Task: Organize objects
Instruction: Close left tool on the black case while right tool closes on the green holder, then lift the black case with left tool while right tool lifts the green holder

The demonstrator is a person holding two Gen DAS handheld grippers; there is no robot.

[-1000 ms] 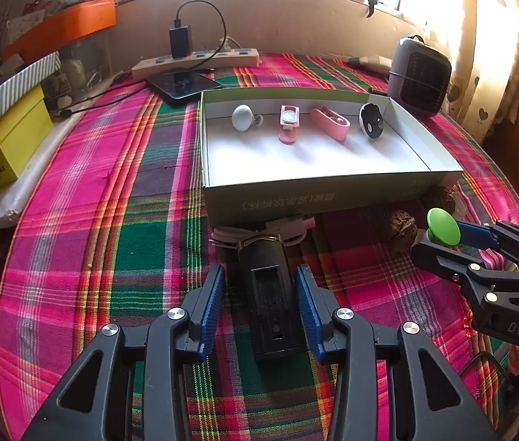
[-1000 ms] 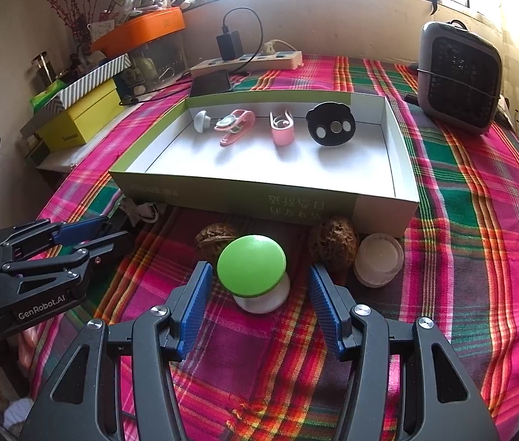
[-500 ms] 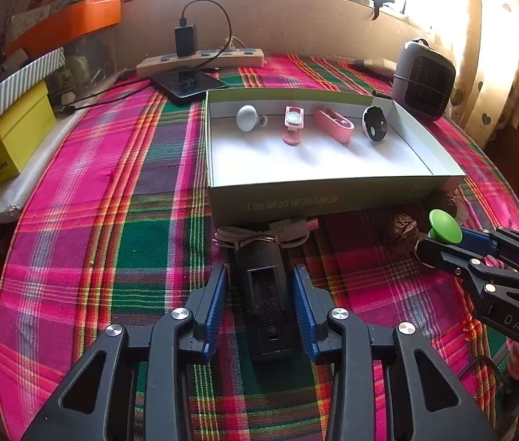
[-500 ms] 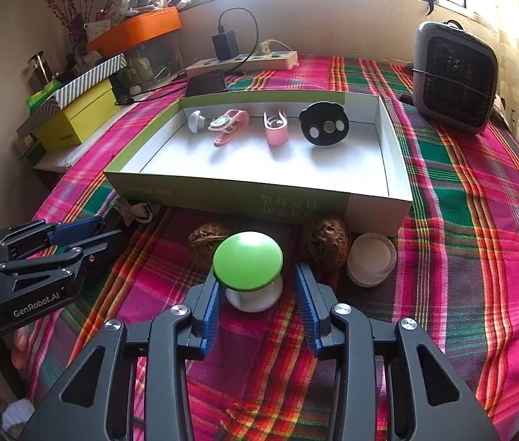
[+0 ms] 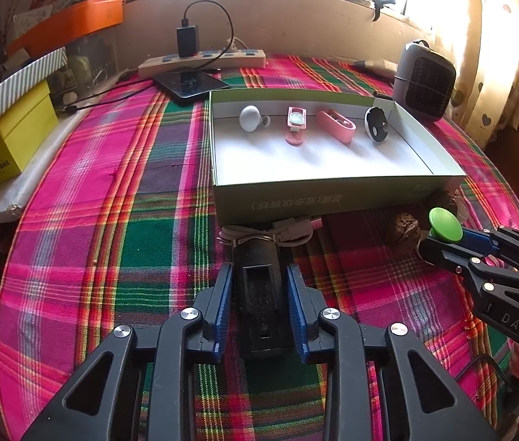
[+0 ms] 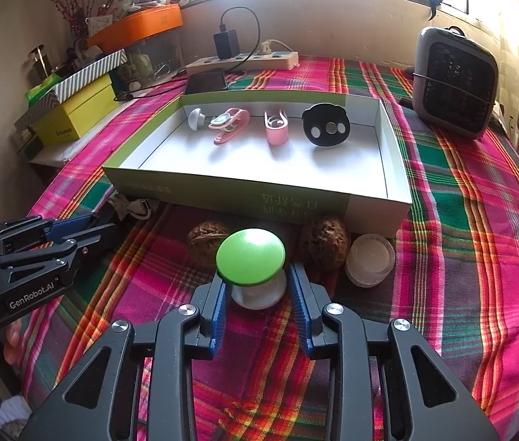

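We close left gripper (image 5: 259, 307) on black device (image 5: 261, 305), right gripper (image 6: 257, 294) on green-capped knob (image 6: 250, 255); pads barely touching. Knob may squirt toward walnut (image 6: 323, 244) at 1 o'clock.

A plaid cloth (image 5: 86, 198) covers the desk. At its far edge a power strip (image 5: 202, 61) lies along the wall with a black charger (image 5: 188, 41) plugged in and a phone (image 5: 190, 83) flat just before it, while a grey heater (image 6: 456, 82) stands upright at the far right. On the left a yellow box (image 5: 6, 147) carries a striped box (image 5: 28, 79), with an orange bin (image 6: 138, 25) behind them.
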